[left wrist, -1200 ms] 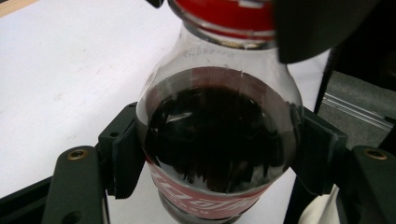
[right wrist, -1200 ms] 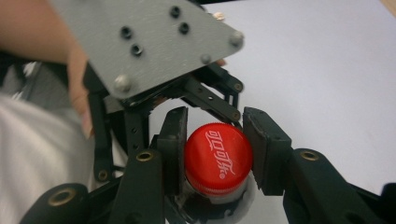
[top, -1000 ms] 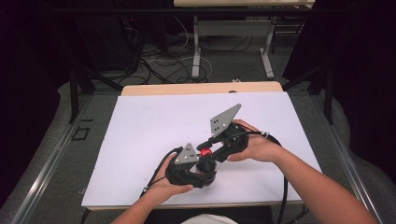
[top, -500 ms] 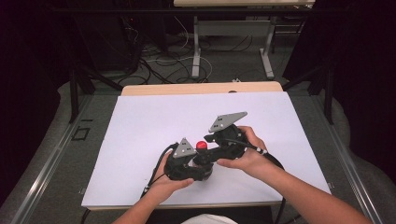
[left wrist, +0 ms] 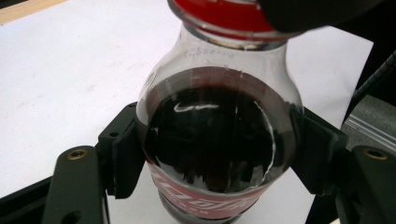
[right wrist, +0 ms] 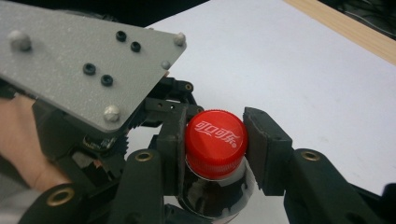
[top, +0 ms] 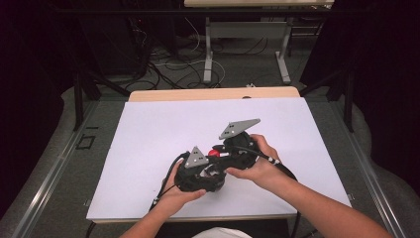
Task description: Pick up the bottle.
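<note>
Near the front edge of the white table [top: 148, 148], the left gripper [left wrist: 215, 154] clamps the clear plastic bottle of dark cola [left wrist: 215, 140]; the right gripper [right wrist: 215, 140] has swung in, jaws now pinching the red screw cap [right wrist: 215, 136] (unscrewing looks imminent).

Table [top: 148, 148]: lying white-topped, a wooden strip [top: 198, 94] showing along its far edge.
Floor beyond: cables [top: 173, 59] trailing (loosely tangled) around metal legs [top: 208, 54].
</note>
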`<state>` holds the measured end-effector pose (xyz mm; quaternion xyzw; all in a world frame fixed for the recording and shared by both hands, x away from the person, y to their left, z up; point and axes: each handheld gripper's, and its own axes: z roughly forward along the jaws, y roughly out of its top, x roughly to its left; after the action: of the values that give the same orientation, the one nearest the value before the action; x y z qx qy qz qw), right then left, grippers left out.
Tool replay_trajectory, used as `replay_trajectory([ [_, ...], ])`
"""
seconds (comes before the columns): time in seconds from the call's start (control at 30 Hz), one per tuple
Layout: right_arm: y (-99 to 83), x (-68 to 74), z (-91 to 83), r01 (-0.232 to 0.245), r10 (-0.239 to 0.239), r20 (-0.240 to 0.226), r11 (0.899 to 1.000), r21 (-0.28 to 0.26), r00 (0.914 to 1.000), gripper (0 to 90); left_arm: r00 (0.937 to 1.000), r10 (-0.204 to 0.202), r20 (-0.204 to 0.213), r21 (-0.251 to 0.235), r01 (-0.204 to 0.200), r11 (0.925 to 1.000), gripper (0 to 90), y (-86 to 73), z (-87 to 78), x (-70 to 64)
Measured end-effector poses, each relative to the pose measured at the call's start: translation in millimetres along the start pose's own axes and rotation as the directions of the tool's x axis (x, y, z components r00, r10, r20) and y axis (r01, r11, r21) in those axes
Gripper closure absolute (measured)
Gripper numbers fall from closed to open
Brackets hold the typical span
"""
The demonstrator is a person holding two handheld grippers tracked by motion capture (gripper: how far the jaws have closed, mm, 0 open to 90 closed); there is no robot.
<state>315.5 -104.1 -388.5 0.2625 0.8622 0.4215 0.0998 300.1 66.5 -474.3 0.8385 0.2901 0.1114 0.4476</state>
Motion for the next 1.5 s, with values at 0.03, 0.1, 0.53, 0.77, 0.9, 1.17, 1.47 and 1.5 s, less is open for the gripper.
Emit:
replay_trajectory([
  [0.03,0.2,-1.6,0.7,0.006,-0.006,-0.019,1.000,0.000,0.9998,60.9,1.0000,0.006,0.003,0.009,-0.006,0.9999,29.9,-0.8,-0.5,-0.1],
  [0.1,1.2,-6.7,0.6,0.037,-0.035,-0.077,0.999,0.024,0.9964,61.0,0.9999,0.013,0.004,0.003,-0.013,0.9999,29.9,-1.3,0.0,0.1],
  [0.53,14.9,-35.4,3.1,0.443,-0.377,-0.473,0.896,0.033,0.7963,61.2,0.9883,0.088,0.124,0.018,-0.091,0.9957,29.8,-4.8,-0.6,-8.7],
  [0.77,16.7,-35.8,5.1,0.465,-0.384,-0.481,0.883,0.058,0.7884,58.6,0.9921,0.078,0.097,0.006,-0.079,0.9968,29.8,-5.1,2.8,-7.4],
  [0.9,18.1,-28.6,-2.5,0.392,-0.353,-0.358,0.919,0.042,0.8646,48.8,0.9972,0.047,0.058,-0.003,-0.047,0.9989,29.8,-2.2,0.4,-2.1],
  [1.17,8.5,-12.4,-7.2,0.157,-0.155,-0.122,0.988,0.005,0.9803,44.8,1.0000,0.004,-0.009,-0.017,-0.004,0.9998,29.8,0.5,0.0,1.0],
  [1.47,-0.7,-6.8,2.2,0.011,-0.011,-0.021,1.000,-0.005,0.9997,50.6,0.9998,-0.009,-0.020,-0.010,0.009,0.9999,29.8,4.2,2.3,-1.5],
  [1.5,-1.7,-5.7,4.1,0.000,0.000,-0.015,1.000,-0.010,0.9999,51.6,0.9997,-0.012,-0.020,-0.011,0.012,0.9999,29.9,4.5,2.5,-1.7],
])
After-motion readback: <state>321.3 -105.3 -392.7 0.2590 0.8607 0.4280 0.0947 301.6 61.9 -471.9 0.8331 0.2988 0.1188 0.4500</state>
